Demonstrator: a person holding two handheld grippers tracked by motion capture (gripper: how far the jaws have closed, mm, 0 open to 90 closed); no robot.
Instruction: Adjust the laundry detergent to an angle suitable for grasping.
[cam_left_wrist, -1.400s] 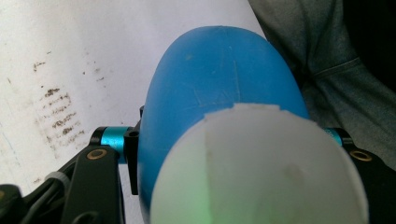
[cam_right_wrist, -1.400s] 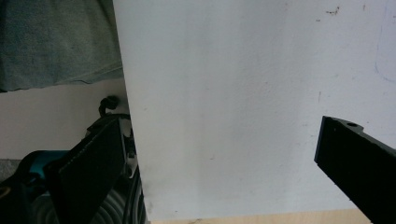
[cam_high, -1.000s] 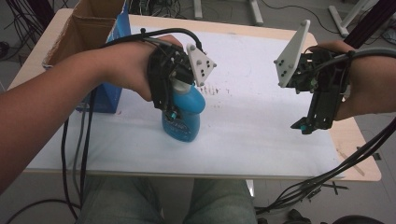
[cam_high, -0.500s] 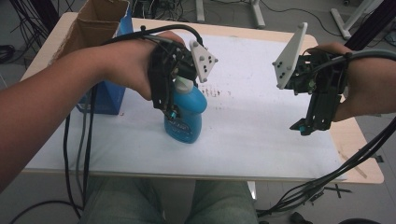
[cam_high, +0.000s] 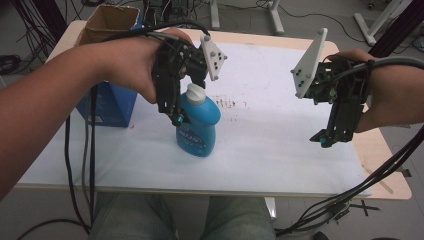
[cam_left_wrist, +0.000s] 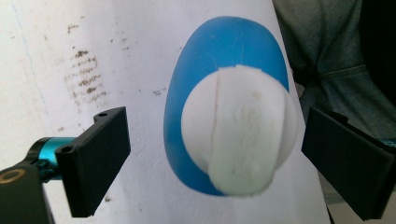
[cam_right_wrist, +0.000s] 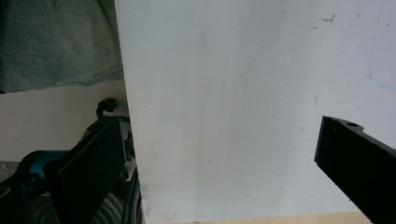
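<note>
- While your left tongs (cam_high: 176, 117) hang over the blue bottle (cam_high: 198, 127), their jaws have just been opening: in the left gripper view they stand wide on either side of the white cap (cam_left_wrist: 239, 128), with clear gaps and no pad pressing on it.
- That spread reads as a release, so the bottle carries its own weight, upright on the white surface (cam_high: 280, 145), a little left of centre and toward your near edge.
- You have set it just right of the blue box (cam_high: 107, 105), apart from it, which leaves room for the jaws on both sides of the neck.
- Your left hand (cam_high: 132, 67) points the tongs steeply downward, which is why the camera looks straight onto the cap and the bottle's shoulders (cam_left_wrist: 219, 56) spread around it.
- Your right tongs (cam_high: 325, 140) hang well to the right, above bare sheet near the right edge, jaws wide with nothing between them, as the right gripper view also shows (cam_right_wrist: 219, 154).
- Held out there, your right hand (cam_high: 395, 95) keeps clear of the left hand's work and is ready if the bottle needs steadying.
- A cardboard box (cam_high: 107, 22) stands at the far left corner, behind the blue one, well out of the way.
- Lift straight up, I judge, so a jaw does not clip the cap and tip the bottle.
</note>
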